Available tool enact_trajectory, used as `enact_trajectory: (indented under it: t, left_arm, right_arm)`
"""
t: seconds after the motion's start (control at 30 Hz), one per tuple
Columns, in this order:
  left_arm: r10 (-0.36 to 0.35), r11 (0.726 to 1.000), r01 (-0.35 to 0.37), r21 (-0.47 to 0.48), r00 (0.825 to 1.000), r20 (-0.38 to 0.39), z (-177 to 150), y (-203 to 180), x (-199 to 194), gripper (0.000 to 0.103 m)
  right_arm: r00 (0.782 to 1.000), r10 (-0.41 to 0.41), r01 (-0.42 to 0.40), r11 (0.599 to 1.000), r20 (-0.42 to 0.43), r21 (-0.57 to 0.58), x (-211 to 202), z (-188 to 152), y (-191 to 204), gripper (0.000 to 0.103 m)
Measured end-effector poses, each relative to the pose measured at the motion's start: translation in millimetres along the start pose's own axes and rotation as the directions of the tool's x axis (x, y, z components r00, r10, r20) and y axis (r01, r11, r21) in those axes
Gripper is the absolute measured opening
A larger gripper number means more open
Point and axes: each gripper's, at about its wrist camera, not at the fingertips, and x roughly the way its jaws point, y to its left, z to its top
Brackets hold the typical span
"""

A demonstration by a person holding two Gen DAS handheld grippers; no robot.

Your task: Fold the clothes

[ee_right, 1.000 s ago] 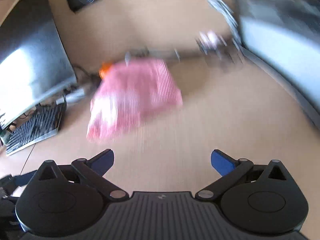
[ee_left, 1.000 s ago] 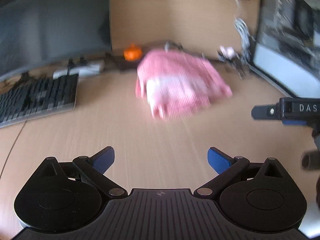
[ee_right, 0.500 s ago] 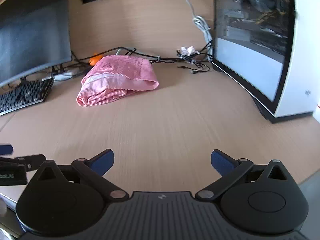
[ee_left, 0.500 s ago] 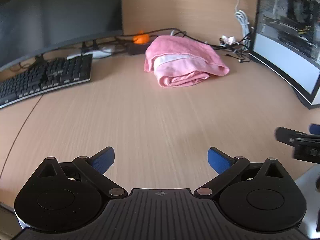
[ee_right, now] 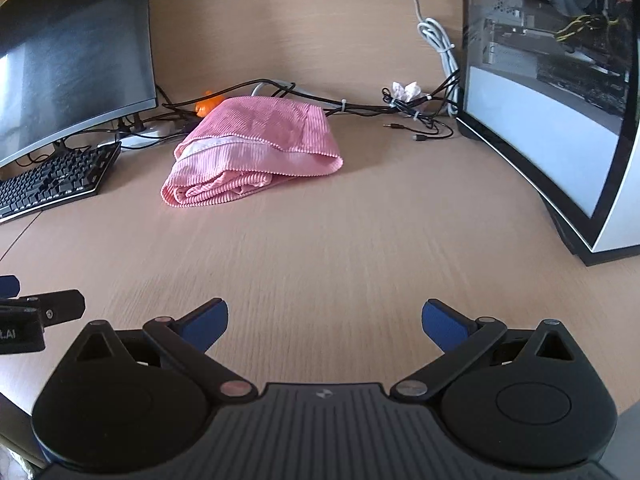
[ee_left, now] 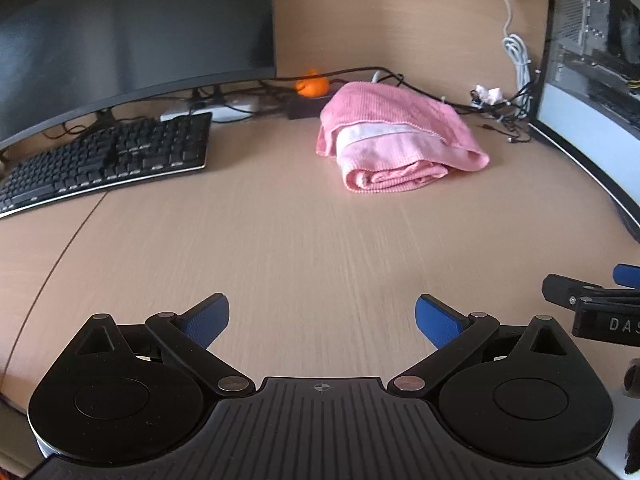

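Note:
A pink ribbed garment [ee_left: 396, 140] lies folded in a bundle on the wooden desk [ee_left: 300, 248], towards the back. It also shows in the right wrist view [ee_right: 256, 152]. My left gripper [ee_left: 322, 318] is open and empty, low over the desk's front part, well short of the garment. My right gripper [ee_right: 325, 320] is open and empty too, at the same distance from it. Each gripper shows at the edge of the other's view.
A black keyboard [ee_left: 104, 164] lies at the left under a curved monitor [ee_left: 128, 36]. A computer case [ee_right: 560, 92] stands at the right. Cables [ee_right: 400, 110] and an orange object [ee_left: 312, 86] lie along the back wall.
Both grippers have pulled back from the garment towards the desk's front edge. The garment looks smaller and lies still. The jaws stayed open.

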Motion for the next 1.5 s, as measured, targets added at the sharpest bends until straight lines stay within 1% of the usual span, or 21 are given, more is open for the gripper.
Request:
enact_trajectory:
  t: [0.2,0.27,0.4,0.5,0.7,0.73,0.87,1.13,1.33,1.5]
  left_arm:
    - [-0.057,0.998,0.055,-0.026,0.997,-0.051,-3,0,10,0.102]
    - [-0.066,0.997,0.064,-0.04,0.996,-0.052,-3,1,13,0.102]
    - [-0.075,0.996,0.073,-0.049,0.996,-0.046,-1,1,14,0.102]
    - [-0.081,0.996,0.078,-0.047,0.996,-0.048,0,1,15,0.102]
    - [-0.09,0.995,0.087,-0.05,0.995,-0.042,2,5,14,0.102]
    - [-0.091,0.995,0.089,-0.051,0.995,-0.039,2,5,14,0.102]
    - [-0.089,0.995,0.088,-0.042,0.996,-0.026,2,6,10,0.102]
    - [-0.084,0.996,0.084,-0.02,0.996,0.0,2,6,4,0.102]
    - [-0.102,0.994,0.102,-0.032,0.995,-0.006,2,9,5,0.102]
    - [-0.118,0.992,0.118,-0.042,0.993,-0.013,2,11,7,0.102]
  right_arm:
    - [1.0,0.021,-0.022,0.999,-0.017,-0.033,2,-2,4,0.103]
    - [1.0,0.021,-0.022,0.998,-0.019,-0.057,3,-2,8,0.103]
    - [0.999,-0.026,0.022,0.991,-0.029,-0.135,7,-2,19,0.103]
    - [0.999,-0.014,0.01,0.99,-0.033,-0.139,9,-2,20,0.103]
    - [0.999,0.013,-0.017,0.994,-0.036,-0.104,10,2,16,0.103]
    - [0.999,0.028,-0.031,0.996,-0.037,-0.088,10,3,14,0.103]
    - [0.989,0.137,-0.136,0.99,-0.054,0.023,8,7,3,0.103]
    - [0.992,0.104,-0.105,0.994,-0.067,-0.007,7,5,9,0.103]
    - [0.993,0.095,-0.095,0.996,-0.074,0.004,8,5,7,0.103]
    - [0.994,0.08,-0.082,0.997,-0.075,-0.013,8,5,9,0.103]
